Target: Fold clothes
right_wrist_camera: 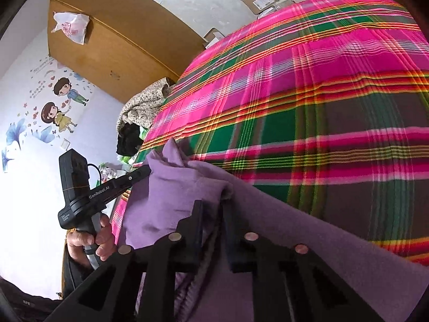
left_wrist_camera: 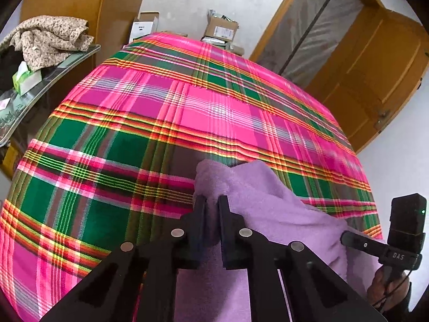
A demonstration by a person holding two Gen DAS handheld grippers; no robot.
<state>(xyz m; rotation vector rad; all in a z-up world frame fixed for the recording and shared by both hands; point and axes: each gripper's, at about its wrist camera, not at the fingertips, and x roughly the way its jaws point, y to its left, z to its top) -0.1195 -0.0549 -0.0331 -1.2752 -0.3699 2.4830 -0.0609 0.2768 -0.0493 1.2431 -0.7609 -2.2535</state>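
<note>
Pinching purple garment [left_wrist_camera: 270, 209] — both tongs, left [left_wrist_camera: 212, 201] and right [right_wrist_camera: 211, 206], side by side.

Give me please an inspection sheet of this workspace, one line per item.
Surface: bed with plaid cover, mostly bare.
Job's things: purple garment, bunched at the near edge.
Clutter: floral cloth and tissue box on the side table; cardboard boxes behind the bed.
Grippers: left gripper and right gripper, jaws shut on the purple garment.
Cables: thin black cable at the left gripper.
Surroundings: wooden wardrobe, wall stickers, wooden door.
</note>
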